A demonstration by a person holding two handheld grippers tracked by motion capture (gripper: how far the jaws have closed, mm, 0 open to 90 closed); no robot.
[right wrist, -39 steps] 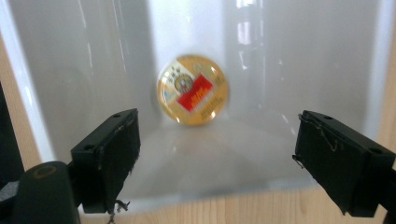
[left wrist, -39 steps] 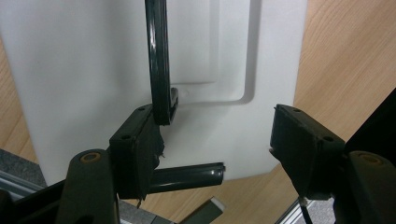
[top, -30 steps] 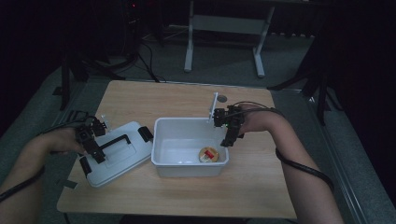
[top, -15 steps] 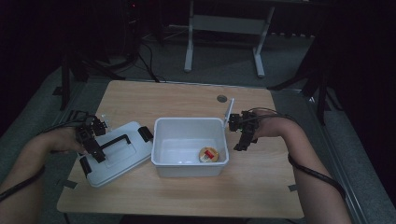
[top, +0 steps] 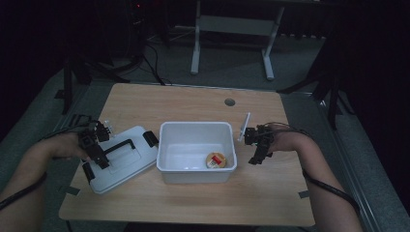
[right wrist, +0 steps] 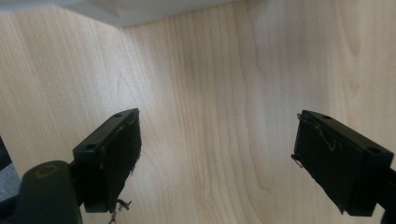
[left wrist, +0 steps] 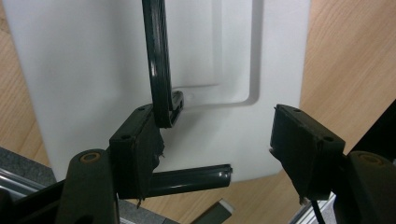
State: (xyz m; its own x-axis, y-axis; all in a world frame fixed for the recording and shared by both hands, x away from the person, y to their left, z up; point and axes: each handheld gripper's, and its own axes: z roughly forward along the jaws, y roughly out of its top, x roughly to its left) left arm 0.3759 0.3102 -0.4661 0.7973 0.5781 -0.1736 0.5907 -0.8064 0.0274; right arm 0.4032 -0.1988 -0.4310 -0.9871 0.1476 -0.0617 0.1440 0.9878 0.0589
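Note:
A white plastic bin (top: 197, 129) stands mid-table with a small round item with a red and yellow top (top: 216, 159) inside, near its right front corner. The bin's white lid (top: 126, 162) with black handle (top: 118, 145) lies to its left. My left gripper (top: 94, 151) hovers over the lid, open; in the left gripper view the lid (left wrist: 93, 70) and its black handle (left wrist: 158, 60) lie just past the jaws. My right gripper (top: 259, 153) is open to the right of the bin, over bare wood. The bin's edge (right wrist: 140, 11) shows at the top of the right gripper view.
The wooden table (top: 203, 203) has a round cable hole (top: 229, 102) near its far edge. A thin white strip (top: 245, 125) juts up from the right gripper. Black latches (top: 151, 138) sit at the lid's ends. A metal stand (top: 232, 29) is on the floor beyond.
My right gripper moved from above the bin's right rim out to the right and down over the bare table. The left gripper stayed over the lid.

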